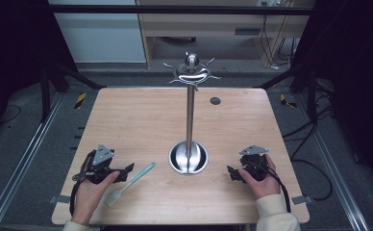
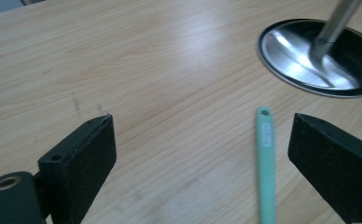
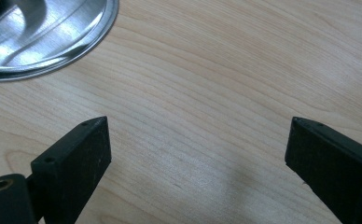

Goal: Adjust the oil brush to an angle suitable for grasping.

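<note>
We have a teal silicone spatula (image 1: 129, 183) lying flat on the wooden table (image 1: 141, 115), at about eight o'clock from the round steel base (image 1: 188, 157) of the utensil stand (image 1: 190, 108). Its handle points up toward two o'clock, the handle end near the base but not touching it, and its pale head lies toward the near table edge.

Our left gripper (image 1: 127, 170) rests low just beside the handle, at its nine o'clock side. In the left gripper view its jaws stand wide apart, and the spatula's handle (image 2: 266, 163) with its hanging hole lies between them, closer to the right-hand jaw, with no pad pressing on it. Our right gripper (image 1: 231, 172) sits at about four o'clock from the base, well apart from the spatula. In the right gripper view its jaws are likewise spread, with bare wood between them and the rim of the base (image 3: 53, 56) at the upper left.

We judge the work to be at its very start: nothing is gripped, and the hooks (image 1: 194, 72) at the top of the stand carry nothing. What is left, as we read it, is closing on the handle, lifting the spatula, and hanging it by its hole on one of the hooks.
</note>
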### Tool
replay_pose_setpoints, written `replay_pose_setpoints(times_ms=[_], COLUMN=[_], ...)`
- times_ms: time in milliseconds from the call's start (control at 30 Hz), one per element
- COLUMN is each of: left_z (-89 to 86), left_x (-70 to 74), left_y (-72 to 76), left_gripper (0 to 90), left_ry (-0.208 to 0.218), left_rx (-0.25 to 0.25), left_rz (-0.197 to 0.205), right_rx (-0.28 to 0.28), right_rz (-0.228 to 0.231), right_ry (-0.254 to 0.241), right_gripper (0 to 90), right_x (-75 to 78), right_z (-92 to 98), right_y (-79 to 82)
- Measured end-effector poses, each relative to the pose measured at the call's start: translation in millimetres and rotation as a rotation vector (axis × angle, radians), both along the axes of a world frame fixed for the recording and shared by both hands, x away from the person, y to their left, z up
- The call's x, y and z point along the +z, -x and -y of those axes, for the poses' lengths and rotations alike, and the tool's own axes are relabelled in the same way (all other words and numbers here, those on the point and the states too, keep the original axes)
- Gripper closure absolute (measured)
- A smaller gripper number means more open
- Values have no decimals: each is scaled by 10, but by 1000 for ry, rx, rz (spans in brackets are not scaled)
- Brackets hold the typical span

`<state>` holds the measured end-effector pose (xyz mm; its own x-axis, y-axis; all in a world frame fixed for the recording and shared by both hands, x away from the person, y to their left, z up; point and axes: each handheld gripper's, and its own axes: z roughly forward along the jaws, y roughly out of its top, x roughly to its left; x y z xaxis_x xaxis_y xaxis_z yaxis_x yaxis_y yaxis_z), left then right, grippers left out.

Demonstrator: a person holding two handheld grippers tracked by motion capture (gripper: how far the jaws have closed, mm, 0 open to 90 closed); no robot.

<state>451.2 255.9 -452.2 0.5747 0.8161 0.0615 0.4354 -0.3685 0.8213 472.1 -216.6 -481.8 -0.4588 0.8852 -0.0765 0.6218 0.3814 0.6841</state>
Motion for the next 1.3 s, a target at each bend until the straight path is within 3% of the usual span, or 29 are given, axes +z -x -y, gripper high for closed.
replay_pose_setpoints(times_ms=[100,400,467,600,667,800,833,1000,1167,1300], left_z=[94,509,669,781,828,826,819,787,742,710], left_x=[37,157,121,35,-31,-133,-155,-253,-290,-290], left_y=[23,5,-32,-52,-48,-39,-46,-93,-121,-129], left_gripper=[99,234,298,394,468,640,640,820,892,900], left_ry=[1,-54,-77,-79,-103,-117,-124,-151,-167,-187], left_rx=[-29,-161,-211,-244,-265,-272,-274,-250,-221,-193], left_rz=[-1,-4,-17,-32,-50,-90,-99,-152,-178,-188], right_rx=[1,-11,-14,-12,-9,-11,-11,-6,-5,-5], right_rz=[-1,1,3,4,4,0,0,-1,-1,-3], right_ry=[-1,4,8,14,15,11,11,8,7,5], right_gripper=[75,76,76,76,76,76,76,77,77,77], right_x=[0,-2,-2,-10,-12,-7,-7,-9,-10,-10], right_z=[2,16,17,14,9,-7,-7,-25,-21,-23], right_y=[3,9,12,8,4,-3,-3,-6,-9,-6])
